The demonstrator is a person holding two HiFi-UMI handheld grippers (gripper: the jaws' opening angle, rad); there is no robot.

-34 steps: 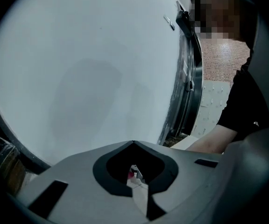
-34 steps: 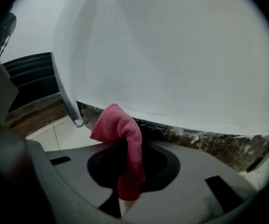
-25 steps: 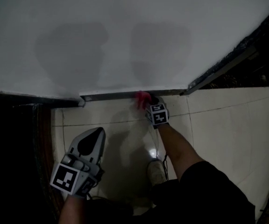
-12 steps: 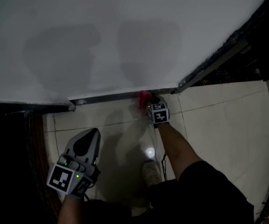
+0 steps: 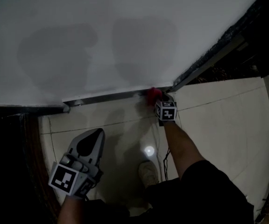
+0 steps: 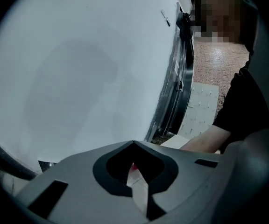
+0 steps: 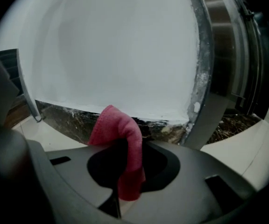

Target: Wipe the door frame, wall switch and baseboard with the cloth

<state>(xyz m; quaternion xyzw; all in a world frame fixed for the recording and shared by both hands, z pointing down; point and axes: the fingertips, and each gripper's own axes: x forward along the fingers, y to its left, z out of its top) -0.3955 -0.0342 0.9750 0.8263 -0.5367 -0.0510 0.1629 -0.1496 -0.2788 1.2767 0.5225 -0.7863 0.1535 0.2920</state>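
A red cloth (image 5: 153, 93) is pressed against the dark baseboard (image 5: 106, 97) at the foot of the white wall (image 5: 125, 31), close to the corner with the metal door frame (image 5: 204, 62). My right gripper (image 5: 156, 97) is shut on it. In the right gripper view the cloth (image 7: 120, 129) drapes over the right gripper (image 7: 133, 146), in front of the marbled baseboard (image 7: 74, 120) and the frame (image 7: 204, 78). My left gripper (image 5: 93, 133) hangs low at the left, shut and holding nothing, its tips (image 6: 133, 146) pointing at the wall. No wall switch shows.
Pale floor tiles (image 5: 218, 111) spread to the right. A shoe (image 5: 147, 171) stands below the right arm, beside a bright light reflection (image 5: 148, 150). A dark strip (image 5: 13, 162) runs down the left side. The opening behind the door frame (image 5: 260, 41) is dark.
My right gripper has slid the red cloth to the right along the baseboard, nearer the door-frame corner. The left gripper has stayed in about the same place.
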